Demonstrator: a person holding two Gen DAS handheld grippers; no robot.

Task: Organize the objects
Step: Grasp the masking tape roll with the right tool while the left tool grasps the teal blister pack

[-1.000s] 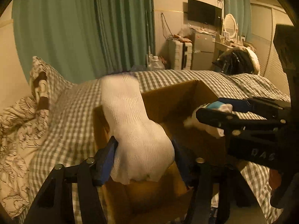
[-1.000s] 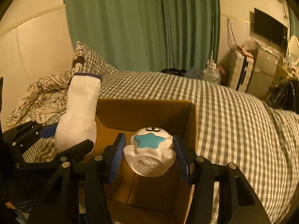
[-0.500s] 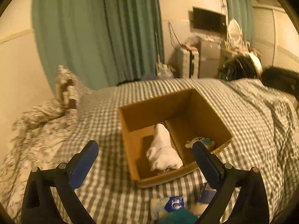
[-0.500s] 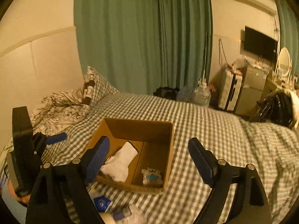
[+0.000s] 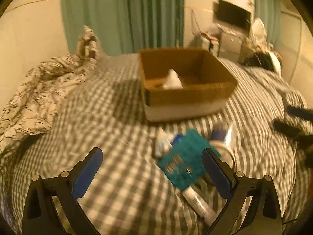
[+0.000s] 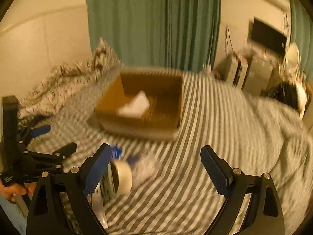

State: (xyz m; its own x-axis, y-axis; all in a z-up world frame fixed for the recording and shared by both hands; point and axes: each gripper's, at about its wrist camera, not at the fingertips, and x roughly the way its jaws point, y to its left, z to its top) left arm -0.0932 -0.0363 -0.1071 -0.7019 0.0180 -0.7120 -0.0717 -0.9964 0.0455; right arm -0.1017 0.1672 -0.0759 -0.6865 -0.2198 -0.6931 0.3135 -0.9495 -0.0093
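An open cardboard box sits on the checked bed cover, with a white rolled cloth lying inside; both also show in the right wrist view, the box and the cloth. My left gripper is open and empty, low over the bed before a teal packet and a white tube. My right gripper is open and empty above a roll of tape and blurred small items. The left gripper shows at the left of the right wrist view.
A crumpled patterned duvet lies at the left. A pillow leans by the green curtain. Furniture and a TV stand at the back right. A dark bag rests at the bed's right side.
Both grippers released their items into the box, opened and pulled back and down toward the pile of loose items in front. The views are motion-blurred now.
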